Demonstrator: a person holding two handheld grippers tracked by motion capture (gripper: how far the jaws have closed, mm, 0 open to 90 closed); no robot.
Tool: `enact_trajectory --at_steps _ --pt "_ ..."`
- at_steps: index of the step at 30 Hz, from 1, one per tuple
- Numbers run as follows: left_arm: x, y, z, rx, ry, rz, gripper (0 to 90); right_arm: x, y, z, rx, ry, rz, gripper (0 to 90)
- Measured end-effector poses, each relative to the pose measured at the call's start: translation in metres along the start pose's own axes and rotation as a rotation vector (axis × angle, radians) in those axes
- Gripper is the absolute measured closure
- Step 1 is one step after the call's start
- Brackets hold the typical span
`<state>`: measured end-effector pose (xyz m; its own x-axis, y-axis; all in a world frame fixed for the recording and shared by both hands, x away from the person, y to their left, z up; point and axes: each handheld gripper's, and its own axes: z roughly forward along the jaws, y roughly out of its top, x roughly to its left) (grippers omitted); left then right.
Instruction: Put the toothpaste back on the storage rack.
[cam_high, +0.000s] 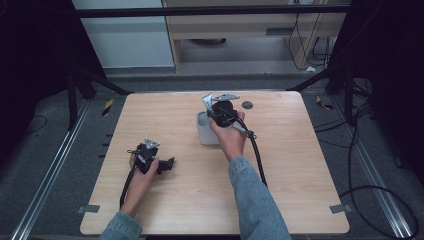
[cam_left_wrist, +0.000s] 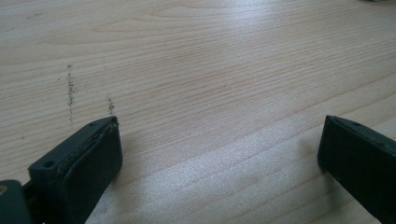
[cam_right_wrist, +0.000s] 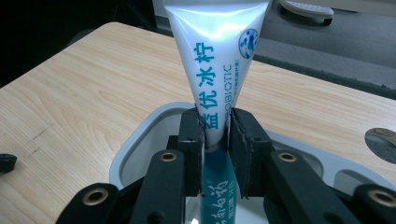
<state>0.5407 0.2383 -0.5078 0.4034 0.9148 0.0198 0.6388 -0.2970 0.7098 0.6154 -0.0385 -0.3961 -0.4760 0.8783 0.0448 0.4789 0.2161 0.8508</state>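
A white toothpaste tube (cam_right_wrist: 215, 56) with teal lettering stands upright, crimped end up, its lower part inside a pale grey cup (cam_right_wrist: 135, 144). My right gripper (cam_right_wrist: 215, 126) is shut on the tube's middle, with both pads pressed flat against it. From above, the right gripper (cam_high: 220, 112) points down over the cup (cam_high: 204, 132) at the table's centre back. My left gripper (cam_high: 167, 164) lies low on the table at the left, held in a hand. Its jaws stand wide apart in the left gripper view (cam_left_wrist: 219, 149), with bare wood between them.
The wooden table (cam_high: 290, 180) has free room at the front and right. A small round grey disc (cam_high: 247, 105) sits in the tabletop behind the cup. Black cables trail from both grippers, and metal rails run along the floor on both sides.
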Motion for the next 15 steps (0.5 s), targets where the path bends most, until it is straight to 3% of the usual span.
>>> enact_trajectory --at_steps 15 --pt "0.0 0.0 0.0 0.0 0.0 0.0 0.0 -0.0015 -0.002 -0.0056 0.001 0.002 0.004 69.3"
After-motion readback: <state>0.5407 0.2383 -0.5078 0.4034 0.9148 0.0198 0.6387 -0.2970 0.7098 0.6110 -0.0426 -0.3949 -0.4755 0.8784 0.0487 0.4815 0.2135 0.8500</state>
